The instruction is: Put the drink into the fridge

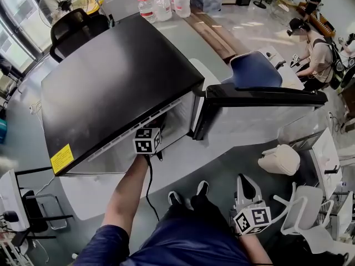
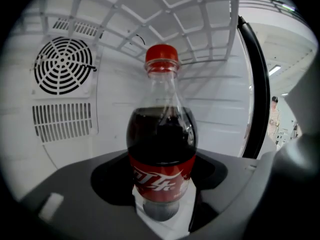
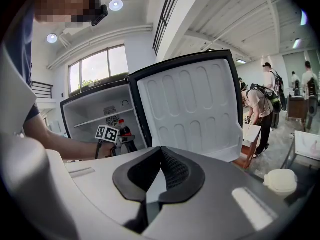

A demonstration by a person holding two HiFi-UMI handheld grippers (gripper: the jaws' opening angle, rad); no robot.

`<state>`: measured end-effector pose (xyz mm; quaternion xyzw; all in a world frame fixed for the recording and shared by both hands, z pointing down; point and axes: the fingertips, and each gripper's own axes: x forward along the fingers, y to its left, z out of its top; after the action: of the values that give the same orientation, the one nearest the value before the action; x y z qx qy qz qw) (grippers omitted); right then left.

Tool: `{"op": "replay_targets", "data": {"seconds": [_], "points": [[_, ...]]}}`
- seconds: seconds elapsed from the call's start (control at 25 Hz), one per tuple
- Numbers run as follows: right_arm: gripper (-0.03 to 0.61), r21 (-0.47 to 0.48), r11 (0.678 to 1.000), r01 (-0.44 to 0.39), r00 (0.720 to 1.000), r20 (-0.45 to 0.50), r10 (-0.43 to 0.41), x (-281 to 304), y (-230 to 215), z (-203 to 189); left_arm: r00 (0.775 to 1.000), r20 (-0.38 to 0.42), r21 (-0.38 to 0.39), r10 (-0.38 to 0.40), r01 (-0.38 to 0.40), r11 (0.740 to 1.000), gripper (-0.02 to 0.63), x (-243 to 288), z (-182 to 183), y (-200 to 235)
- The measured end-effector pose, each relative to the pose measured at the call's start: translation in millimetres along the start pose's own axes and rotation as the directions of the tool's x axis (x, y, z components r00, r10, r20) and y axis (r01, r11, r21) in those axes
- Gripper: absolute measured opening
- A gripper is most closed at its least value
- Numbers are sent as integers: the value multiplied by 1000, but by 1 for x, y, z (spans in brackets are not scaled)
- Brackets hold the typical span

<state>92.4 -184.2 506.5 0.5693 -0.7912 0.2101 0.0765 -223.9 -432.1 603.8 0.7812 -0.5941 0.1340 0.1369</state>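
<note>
The left gripper (image 2: 160,211) is clamping the cola bottle (image 2: 161,149) low on its body, at the red label, with one jaw on each side. The bottle is standing upright, with its red cap on top and dark liquid filling it to the shoulder.

The bottle is sitting inside the fridge (image 3: 92,111), below the wire shelf (image 2: 165,19) and in front of the rear wall, to the right of the round fan grille (image 2: 62,66). In the right gripper view it is showing near the right edge of the compartment, on the side where the door (image 3: 192,109) is hinged. Whether its base is touching the fridge floor cannot be told. The door is standing wide open, with its white inner liner facing out.

In the head view, the left gripper's marker cube (image 1: 147,140) is showing just under the front edge of the black fridge top (image 1: 116,82).

The right gripper (image 3: 150,189) is keeping its jaws pressed together with nothing between them. It is hanging low beside the person's leg, well apart from the fridge.
</note>
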Motion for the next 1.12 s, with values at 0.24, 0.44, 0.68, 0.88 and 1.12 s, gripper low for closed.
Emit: {"op": "replay_targets", "data": {"seconds": [0.24,0.44,0.68,0.88,1.12], "points": [[6,8,1000,2,1000,-4,-2,0,-1,-4,1000,0,10,-6,6,1000,314,6,-6,1],[6,19,1000,-8,1000,-4,8,2,4,-6,1000,-5,62,-23,23,998,317,3,-2,-5],[6,13,1000,-27,1000,-6,28,6,10,-8,1000,-16,64,-20,21,998,318,2,-2,-5],[6,7,999,-34,999,-3,34,6,13,-7,1000,-29,72,-7,9,997,319,0,-6,-4],[6,-5,998,-61,998,3,61,8,18,0,1000,-26,52,4,-2,999,328,-12,-9,-4]]}}
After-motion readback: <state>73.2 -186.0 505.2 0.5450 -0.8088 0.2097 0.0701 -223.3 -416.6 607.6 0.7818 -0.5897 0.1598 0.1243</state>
